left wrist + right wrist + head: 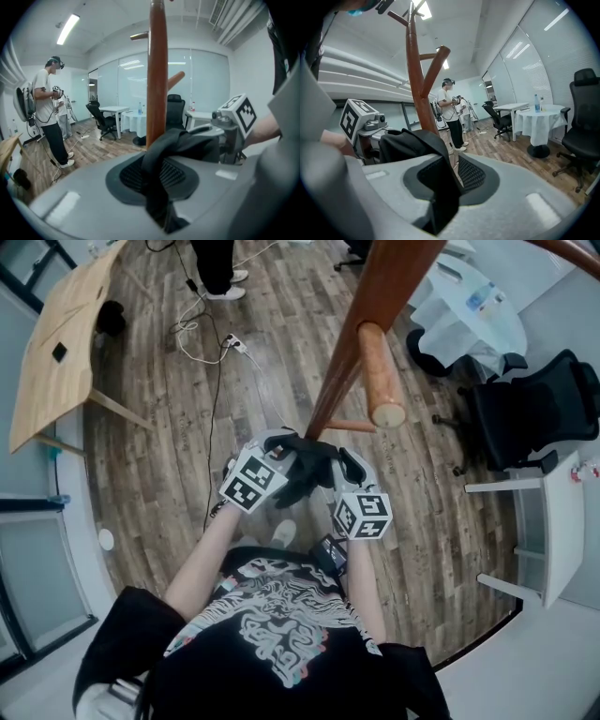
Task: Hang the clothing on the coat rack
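Head view: the left claw (279, 457) and right claw (339, 468) meet at a bunched black garment (305, 474) just beside the coat rack (370, 324). Left gripper view: the left claw pinches a garment strip. Right gripper view: the right claw stands parted, with the garment draped loosely between its jaws.

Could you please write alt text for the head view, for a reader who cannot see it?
From above, the left gripper and right gripper meet at a black garment bunched between them, beside a wooden coat rack whose peg juts out above.
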`<state>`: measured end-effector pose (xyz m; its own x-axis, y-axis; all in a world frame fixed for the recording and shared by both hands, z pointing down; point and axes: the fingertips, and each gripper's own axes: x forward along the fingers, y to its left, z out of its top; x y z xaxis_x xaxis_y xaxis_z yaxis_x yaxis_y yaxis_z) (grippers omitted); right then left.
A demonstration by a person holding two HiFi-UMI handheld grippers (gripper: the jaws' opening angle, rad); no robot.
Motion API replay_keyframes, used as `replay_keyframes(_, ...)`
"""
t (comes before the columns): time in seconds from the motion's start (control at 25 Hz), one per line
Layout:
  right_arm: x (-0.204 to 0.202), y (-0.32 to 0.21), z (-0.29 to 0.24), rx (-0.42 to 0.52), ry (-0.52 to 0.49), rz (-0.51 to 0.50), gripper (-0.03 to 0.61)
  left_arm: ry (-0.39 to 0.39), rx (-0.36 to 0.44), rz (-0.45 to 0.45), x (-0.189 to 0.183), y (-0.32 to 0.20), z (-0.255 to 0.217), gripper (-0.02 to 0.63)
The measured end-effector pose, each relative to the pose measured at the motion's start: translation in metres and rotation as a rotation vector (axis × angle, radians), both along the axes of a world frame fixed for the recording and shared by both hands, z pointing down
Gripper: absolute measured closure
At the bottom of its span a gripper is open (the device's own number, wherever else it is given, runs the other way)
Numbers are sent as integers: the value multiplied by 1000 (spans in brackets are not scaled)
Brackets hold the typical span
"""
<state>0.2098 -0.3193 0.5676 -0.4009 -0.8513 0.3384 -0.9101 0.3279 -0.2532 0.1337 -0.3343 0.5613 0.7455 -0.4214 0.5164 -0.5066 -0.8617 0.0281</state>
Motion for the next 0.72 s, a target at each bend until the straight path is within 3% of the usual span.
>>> replay_keyframes(0.28,-6,10,5,-40,-36,-24,466,22,-66,-15,-8,12,6,594)
replay_keyframes(0.72,-19,28,-20,29,-16,-32,466,21,-84,-50,-20,29,4,561)
